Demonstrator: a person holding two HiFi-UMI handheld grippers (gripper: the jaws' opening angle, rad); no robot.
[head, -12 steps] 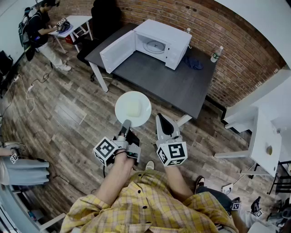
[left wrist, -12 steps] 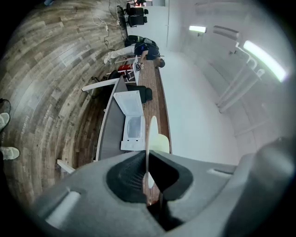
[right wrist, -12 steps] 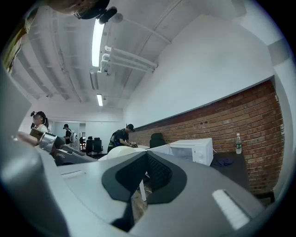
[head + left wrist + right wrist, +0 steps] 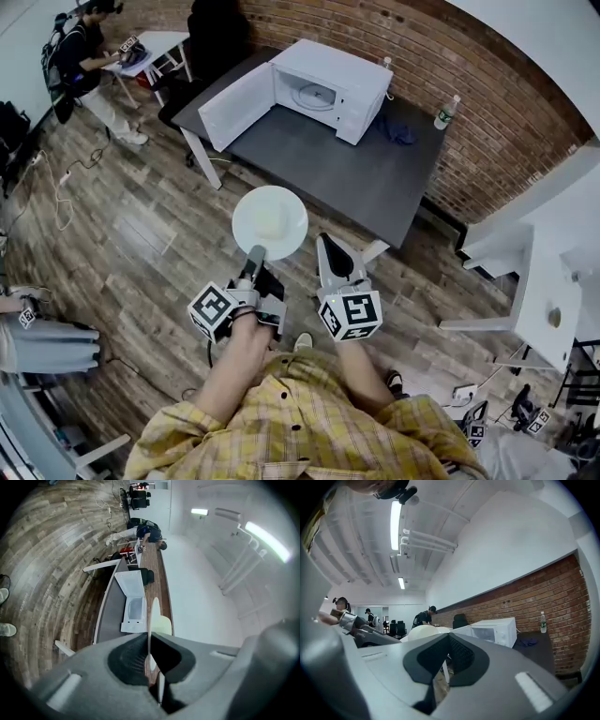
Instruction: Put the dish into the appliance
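Head view, dish: the white dish (image 4: 270,222) hangs over the wooden floor (image 4: 131,234), short of the dark table (image 4: 375,178), with its near rim pinched by the left gripper (image 4: 255,255).
Head view, right gripper: the right gripper (image 4: 327,242) is just beside the dish, not touching it.
Head view, appliance: the white microwave (image 4: 328,89) stands on the table by the brick wall (image 4: 487,103), its door swung open.
Left gripper view: the jaws are clamped on the dish's rim, and the dish is seen edge-on.
Right gripper view: the jaws are pressed together with nothing between them.
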